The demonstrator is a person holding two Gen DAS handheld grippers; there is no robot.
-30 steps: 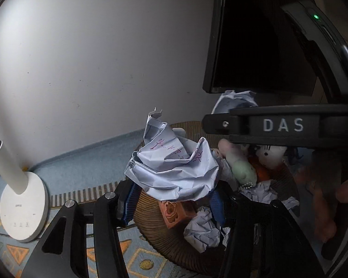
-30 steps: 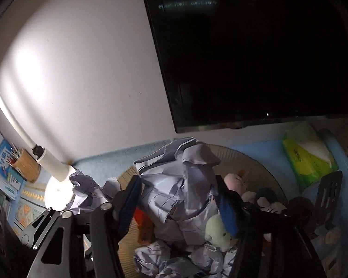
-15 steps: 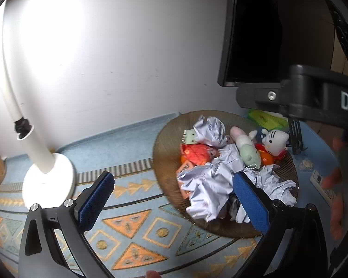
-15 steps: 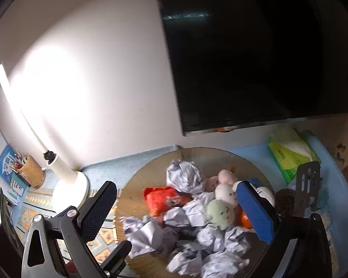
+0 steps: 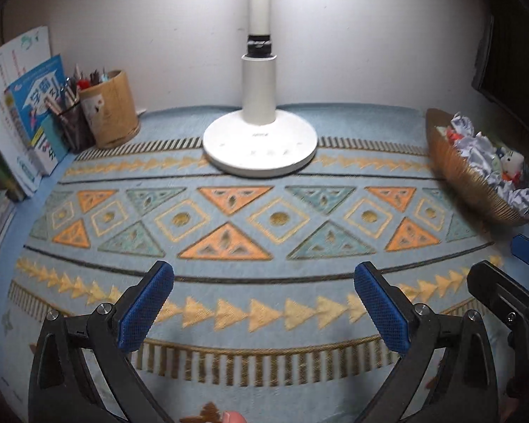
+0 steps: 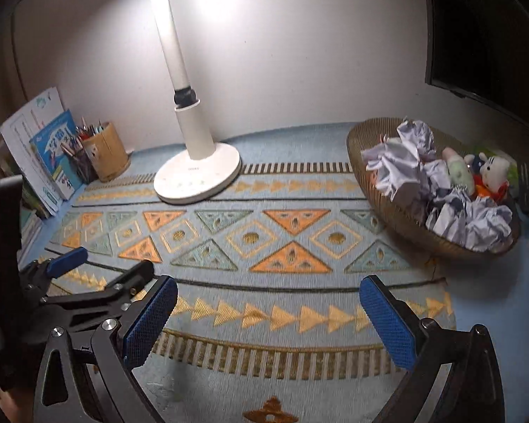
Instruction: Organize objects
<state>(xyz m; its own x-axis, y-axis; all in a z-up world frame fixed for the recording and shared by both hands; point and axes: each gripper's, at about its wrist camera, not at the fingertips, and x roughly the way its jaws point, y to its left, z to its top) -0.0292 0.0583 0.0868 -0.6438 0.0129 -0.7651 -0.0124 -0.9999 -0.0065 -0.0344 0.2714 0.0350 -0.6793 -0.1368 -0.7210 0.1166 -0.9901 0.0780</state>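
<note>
A woven basket [image 6: 398, 222] stands at the right of the patterned mat [image 6: 264, 246], filled with crumpled paper balls [image 6: 402, 162] and small plush toys [image 6: 493, 171]. It also shows at the right edge of the left wrist view [image 5: 465, 179]. My left gripper [image 5: 264, 303] is open and empty, low over the mat's front. My right gripper [image 6: 268, 317] is open and empty, also over the mat's front, left of the basket. The left gripper shows at the left of the right wrist view [image 6: 98, 278].
A white desk lamp base [image 5: 259, 144] stands at the back middle. A wooden pen holder [image 5: 109, 109] and upright books [image 5: 28, 120] stand at the back left. A dark monitor [image 6: 486, 35] hangs at the upper right.
Both grippers let go of crumpled paper over the basket, opened, and pulled back and left. They are now low over the mat, away from the basket.
</note>
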